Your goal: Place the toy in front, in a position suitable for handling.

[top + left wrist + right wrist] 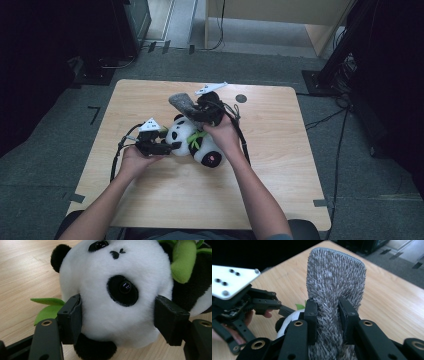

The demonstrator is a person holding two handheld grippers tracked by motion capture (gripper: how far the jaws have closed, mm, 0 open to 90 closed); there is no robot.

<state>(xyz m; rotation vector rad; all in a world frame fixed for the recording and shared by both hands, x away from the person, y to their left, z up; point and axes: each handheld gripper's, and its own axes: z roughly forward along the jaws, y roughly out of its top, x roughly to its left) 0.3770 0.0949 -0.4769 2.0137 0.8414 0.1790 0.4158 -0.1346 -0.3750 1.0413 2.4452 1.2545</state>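
Your left gripper (pixel 167 146) sits at table centre-left, jaws clamped on the head of a black-and-white plush panda toy (pixel 195 140) w/ green felt leaves. In the left gripper view the pads press into both sides of the panda's white face (pixel 117 290), which lies on its side on the light wooden table (pixel 22 270); one eye sits between the jaws, a green leaf (pixel 48 307) pokes out beside the left pad.

Your right gripper (pixel 200 111) is just beyond the panda, above its body. Its jaws are pinched narrow on a grey shaggy microfibre pad (pixel 335 285), oblong w/ rounded end. In the right gripper view the pad stands up from between the jaws, tip pointing toward the table's far edge. In the high view it angles up-left, well off the tabletop (pixel 280 150).
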